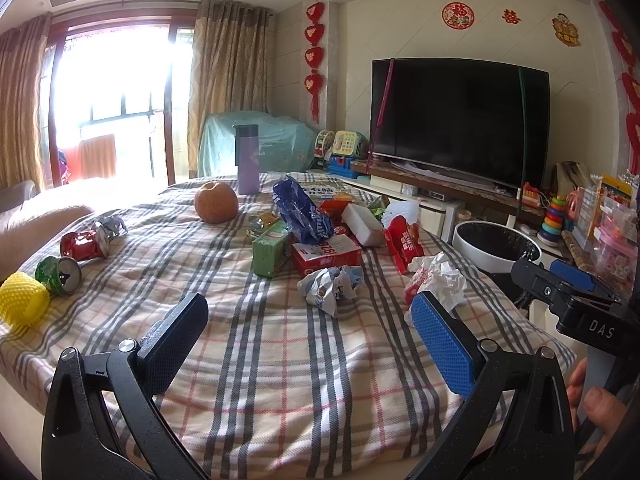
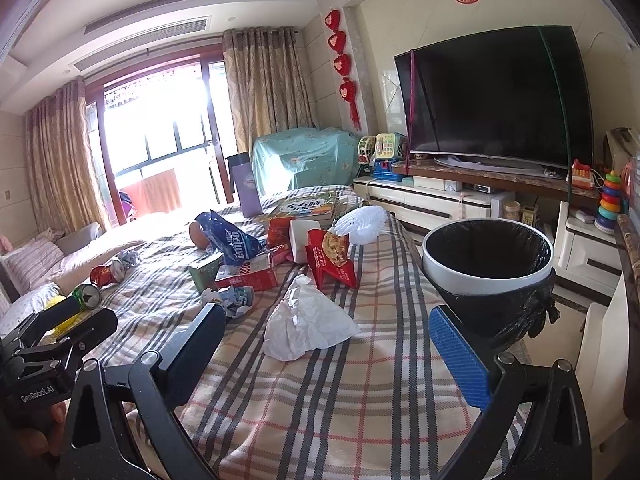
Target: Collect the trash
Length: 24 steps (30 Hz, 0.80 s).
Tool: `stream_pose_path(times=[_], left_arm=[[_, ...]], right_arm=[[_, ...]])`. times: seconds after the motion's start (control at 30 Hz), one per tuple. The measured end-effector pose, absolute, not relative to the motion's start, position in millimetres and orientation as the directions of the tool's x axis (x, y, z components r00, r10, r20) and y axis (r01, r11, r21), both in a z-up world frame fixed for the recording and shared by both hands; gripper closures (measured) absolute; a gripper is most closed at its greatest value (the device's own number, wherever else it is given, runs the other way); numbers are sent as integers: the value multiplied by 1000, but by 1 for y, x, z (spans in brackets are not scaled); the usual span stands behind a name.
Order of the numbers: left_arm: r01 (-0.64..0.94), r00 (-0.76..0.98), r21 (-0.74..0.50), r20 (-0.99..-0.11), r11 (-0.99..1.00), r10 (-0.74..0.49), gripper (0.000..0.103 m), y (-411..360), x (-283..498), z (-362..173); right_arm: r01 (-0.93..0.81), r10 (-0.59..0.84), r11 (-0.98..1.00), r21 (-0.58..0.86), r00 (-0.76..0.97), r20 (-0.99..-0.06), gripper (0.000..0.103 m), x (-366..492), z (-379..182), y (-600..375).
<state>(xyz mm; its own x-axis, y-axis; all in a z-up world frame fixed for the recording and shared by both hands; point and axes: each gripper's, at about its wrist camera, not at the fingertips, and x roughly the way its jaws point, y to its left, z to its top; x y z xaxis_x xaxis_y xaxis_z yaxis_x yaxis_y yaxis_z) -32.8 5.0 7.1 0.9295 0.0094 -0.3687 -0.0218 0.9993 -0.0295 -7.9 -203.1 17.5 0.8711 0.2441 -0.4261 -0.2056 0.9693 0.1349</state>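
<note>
Trash lies on a plaid cloth-covered table [image 1: 280, 360]. A crumpled white paper [image 2: 308, 324] lies nearest my right gripper [image 2: 328, 328], which is open and empty just in front of it. A crumpled wrapper [image 1: 332, 286], a red carton [image 1: 326, 256], a green carton [image 1: 270, 250], a blue bag [image 1: 302, 212] and a red snack bag [image 1: 402, 244] lie mid-table. My left gripper [image 1: 308, 320] is open and empty, short of the wrapper. Crushed cans [image 1: 86, 244] lie at the left. A white bin with a black liner [image 2: 488, 256] stands off the table's right edge.
An orange [image 1: 216, 202], a purple bottle [image 1: 247, 160], a tissue box [image 1: 362, 224] and a book [image 2: 308, 208] stand farther back. A yellow foam net [image 1: 22, 300] lies at the left edge. A TV [image 1: 460, 120] and toys fill the right side.
</note>
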Motion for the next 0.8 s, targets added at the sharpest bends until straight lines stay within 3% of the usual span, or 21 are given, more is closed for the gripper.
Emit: stream_pose_path(times=[0.8], left_arm=[[-16, 914, -64, -405, 998, -11, 0, 12, -23, 0]], right_arm=[[-224, 266, 964, 145, 847, -461, 1, 0, 11, -200]])
